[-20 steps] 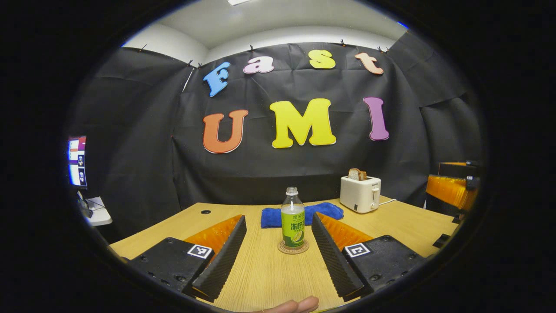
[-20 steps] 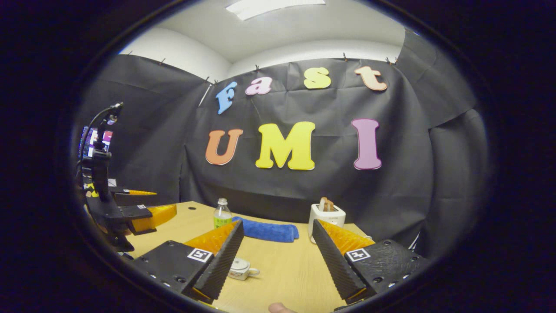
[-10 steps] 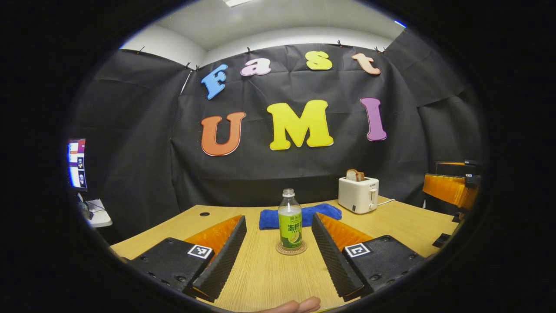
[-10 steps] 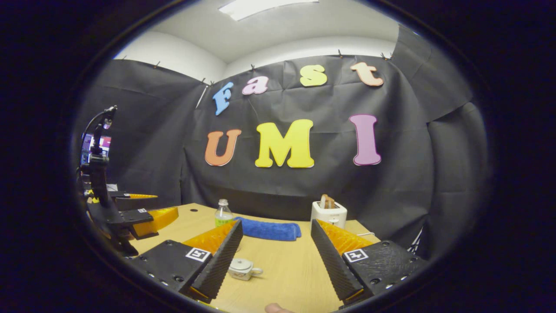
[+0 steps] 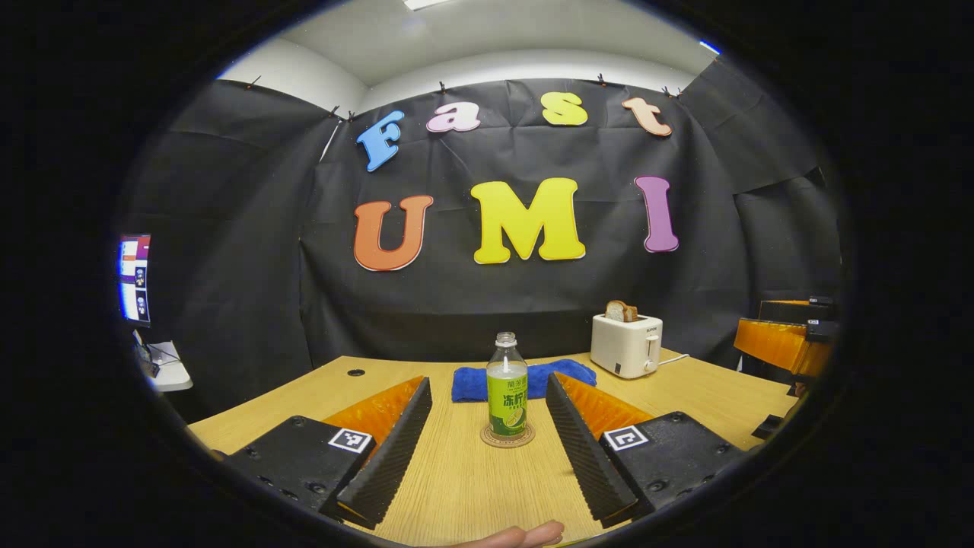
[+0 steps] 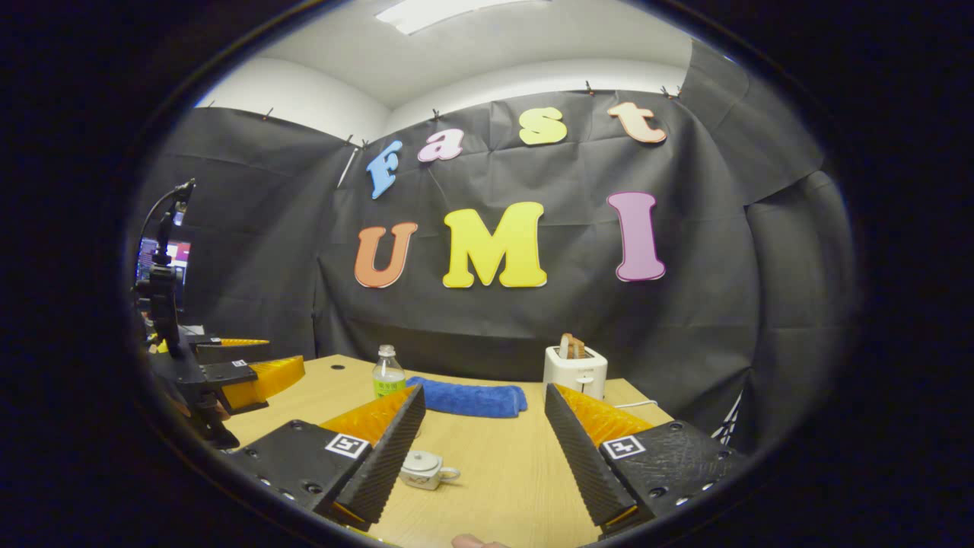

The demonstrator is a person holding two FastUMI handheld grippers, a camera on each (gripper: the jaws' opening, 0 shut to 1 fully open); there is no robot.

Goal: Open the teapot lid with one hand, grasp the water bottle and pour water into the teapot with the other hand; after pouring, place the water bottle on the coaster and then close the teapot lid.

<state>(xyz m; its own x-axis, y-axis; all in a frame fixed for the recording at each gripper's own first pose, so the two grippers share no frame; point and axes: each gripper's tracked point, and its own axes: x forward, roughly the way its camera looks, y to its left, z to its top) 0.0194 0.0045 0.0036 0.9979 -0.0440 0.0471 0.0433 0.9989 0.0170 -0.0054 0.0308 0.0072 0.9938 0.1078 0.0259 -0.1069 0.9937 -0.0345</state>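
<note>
A: Starting nearest. Item one: left gripper [image 5: 487, 457], fingers spread wide, holding nothing. A fingertip [image 5: 525, 535] of the person shows at the lower edge, mostly cut off.

B: Item two: right gripper [image 6: 481, 449], likewise wide open and empty. Both hang above the table [image 5: 464, 487], probably poised for the opening moves.

A: Item three: teapot [image 6: 423, 469], small and white, lid on, standing on the table just beside the right gripper's left finger, which hides part of it. The spout cannot be made out.

B: Likely the lid is that hand's job, given how close it sits.

A: Item four: water bottle [image 5: 507, 384], upright on the coaster [image 5: 507, 436], framed squarely between the left gripper's fingers but well ahead of them, untouched. That alignment suggests a straight reach.

B: The cap looks absent, though it is too small to be sure.

A: Item five: blue towel [image 5: 525, 379], behind the bottle.

B: Item six: toaster [image 5: 626, 345] with bread, its cord trailing off; farthest back.
</note>
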